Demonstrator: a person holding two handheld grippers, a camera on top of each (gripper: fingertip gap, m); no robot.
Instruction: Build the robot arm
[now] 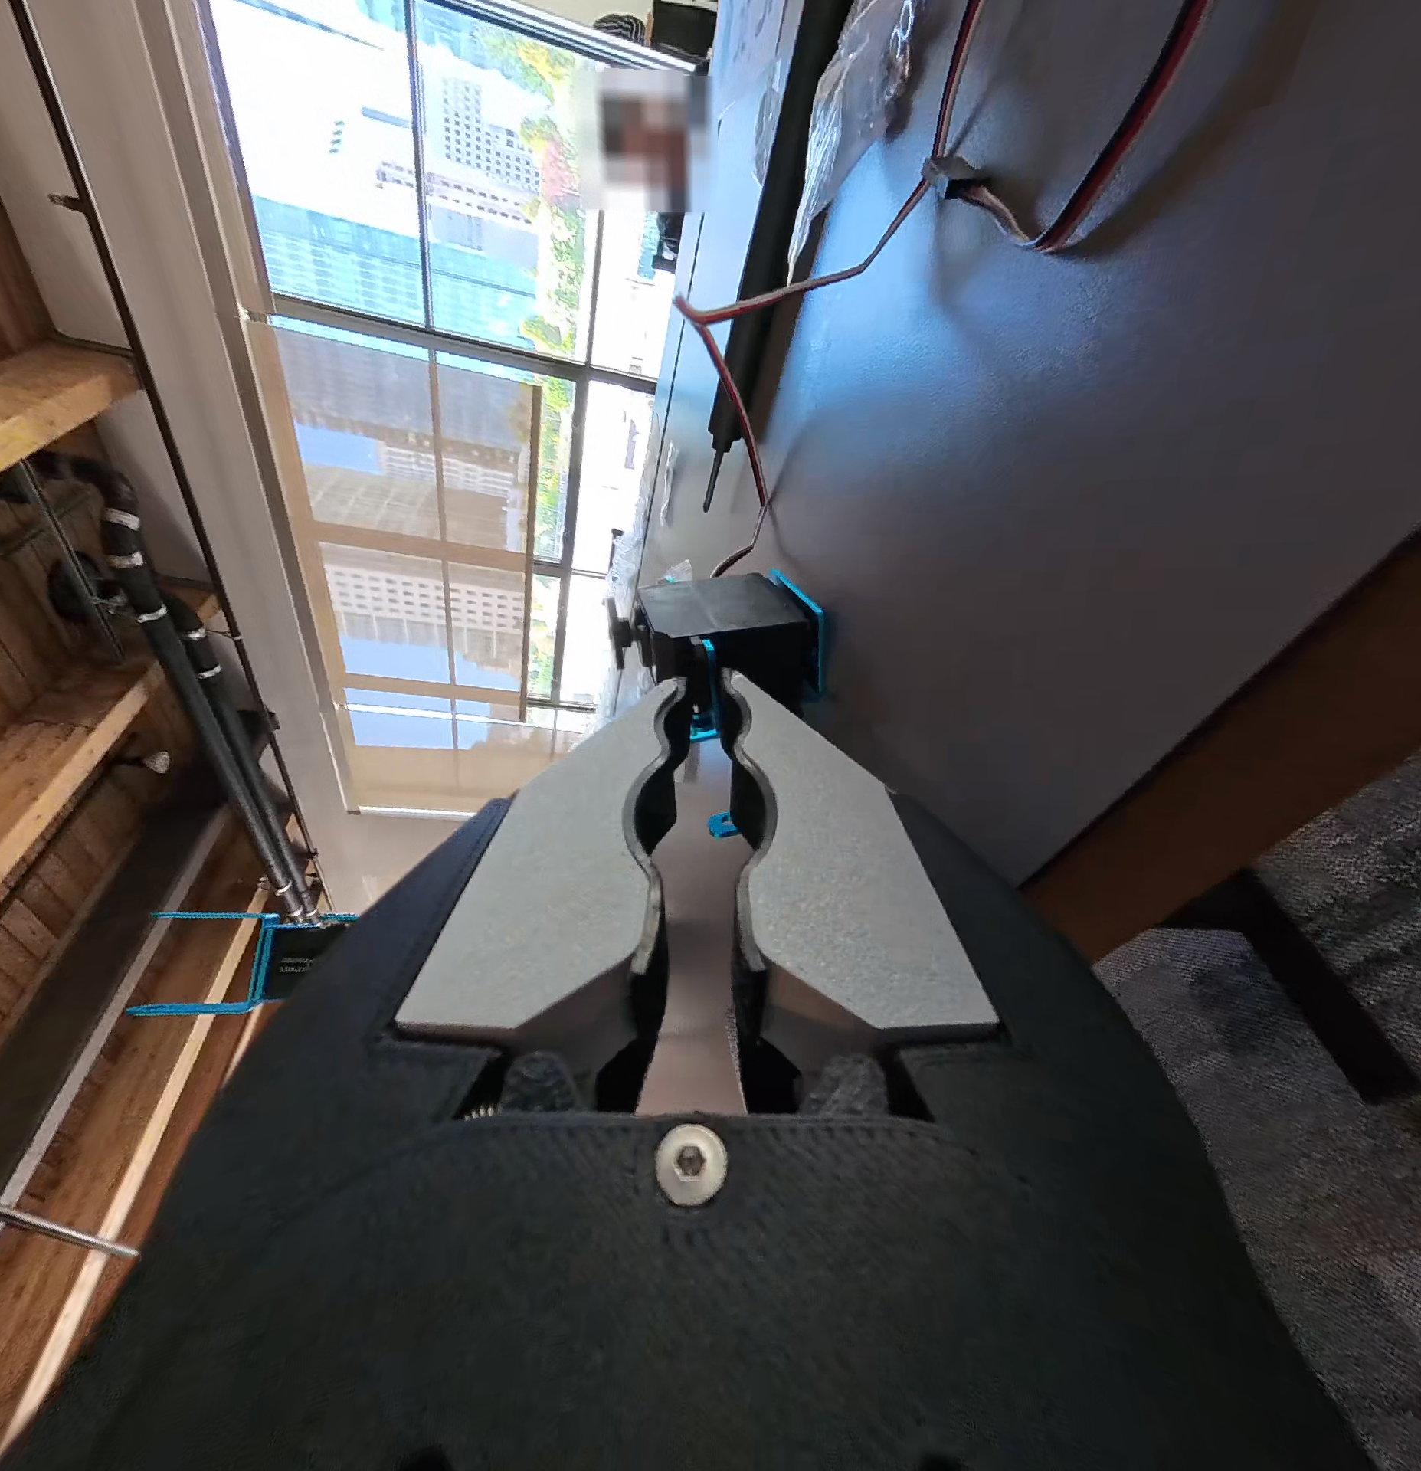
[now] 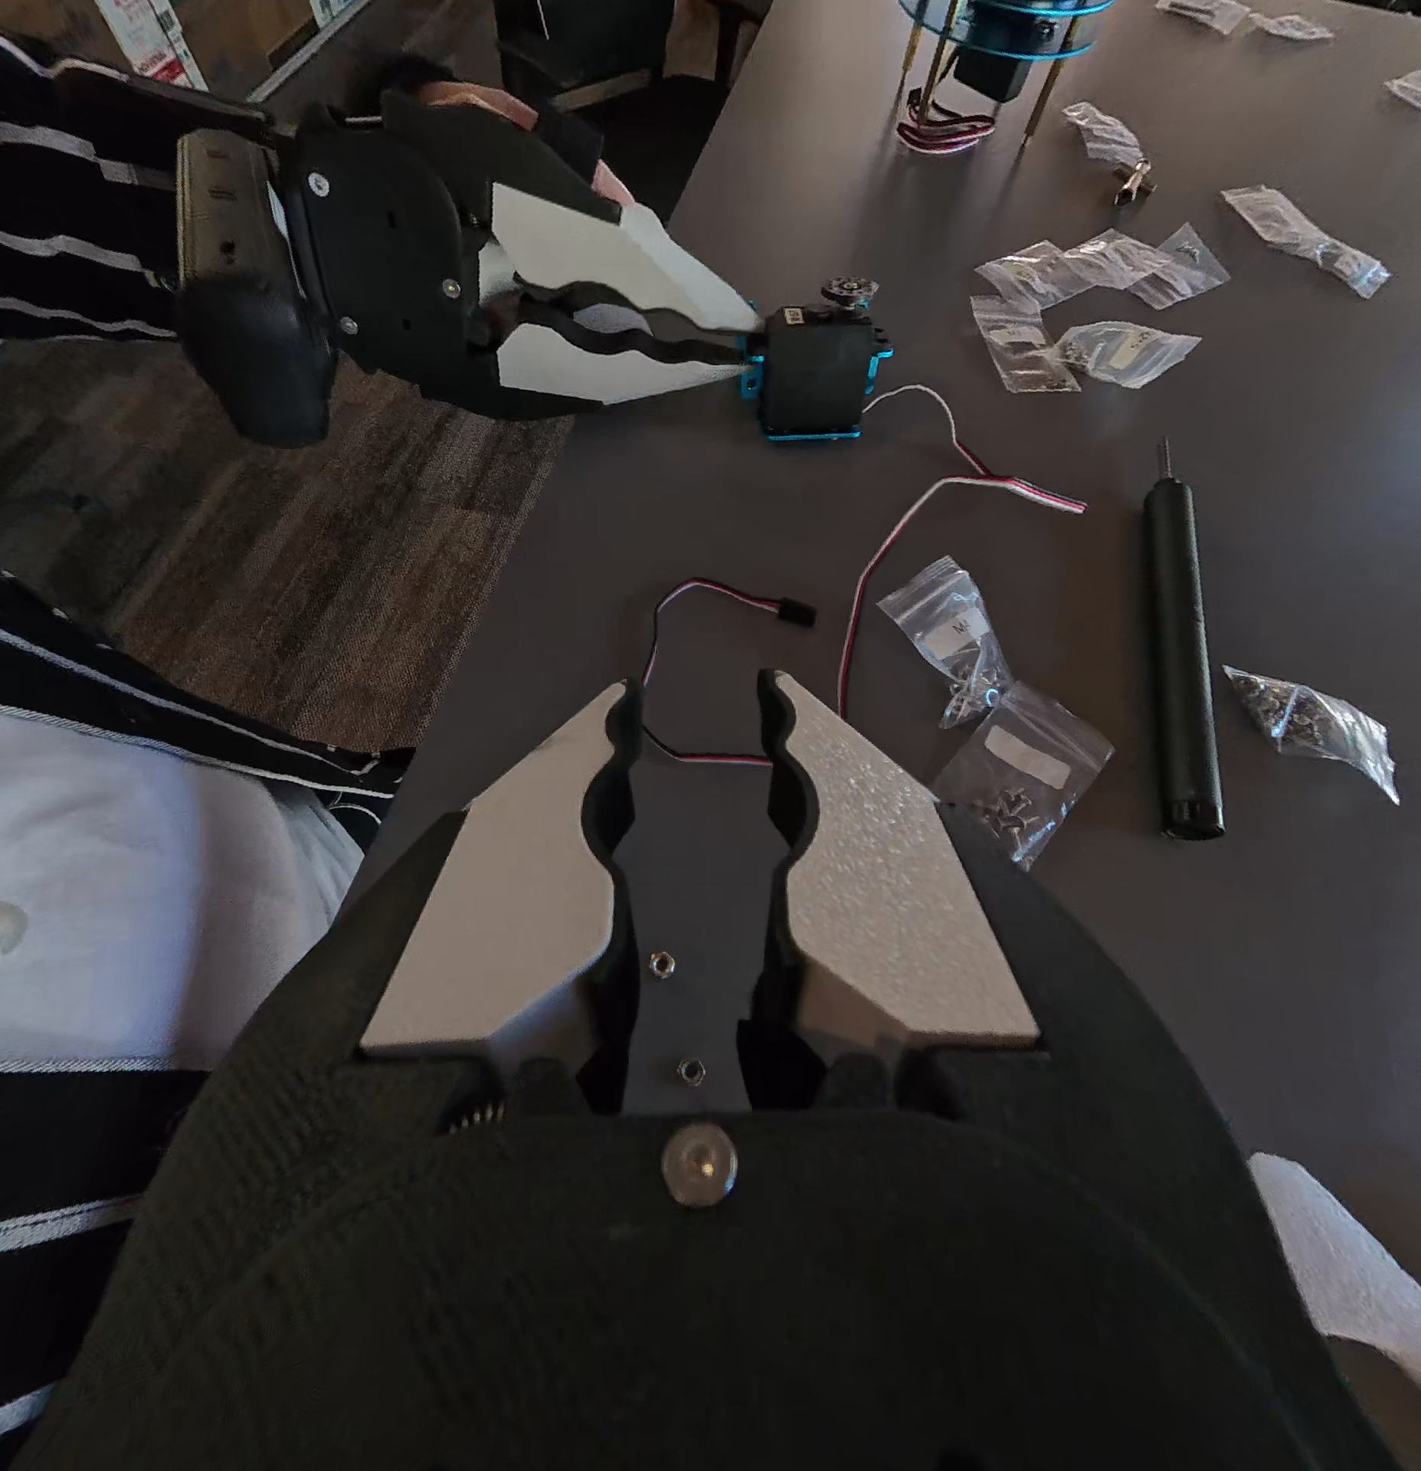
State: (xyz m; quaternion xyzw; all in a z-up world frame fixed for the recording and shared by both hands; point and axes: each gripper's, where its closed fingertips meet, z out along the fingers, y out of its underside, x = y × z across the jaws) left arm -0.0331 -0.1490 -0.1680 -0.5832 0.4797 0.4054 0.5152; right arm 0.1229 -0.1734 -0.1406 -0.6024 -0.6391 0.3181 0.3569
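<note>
we see writing we cannot make out on a white label on a clear bag (image 2: 952, 629) on the table (image 2: 691, 509), on the black servo's (image 2: 814, 374) small sticker, and on boxes (image 2: 158, 36) far behind.

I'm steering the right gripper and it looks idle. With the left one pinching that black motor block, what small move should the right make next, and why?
Probably ease the right gripper forward toward the motor block. It is open and holds nothing, hovering over a loose wire on the table, while the left gripper grips only the block's blue bracket at one edge, so a second support seems sensible.
</note>
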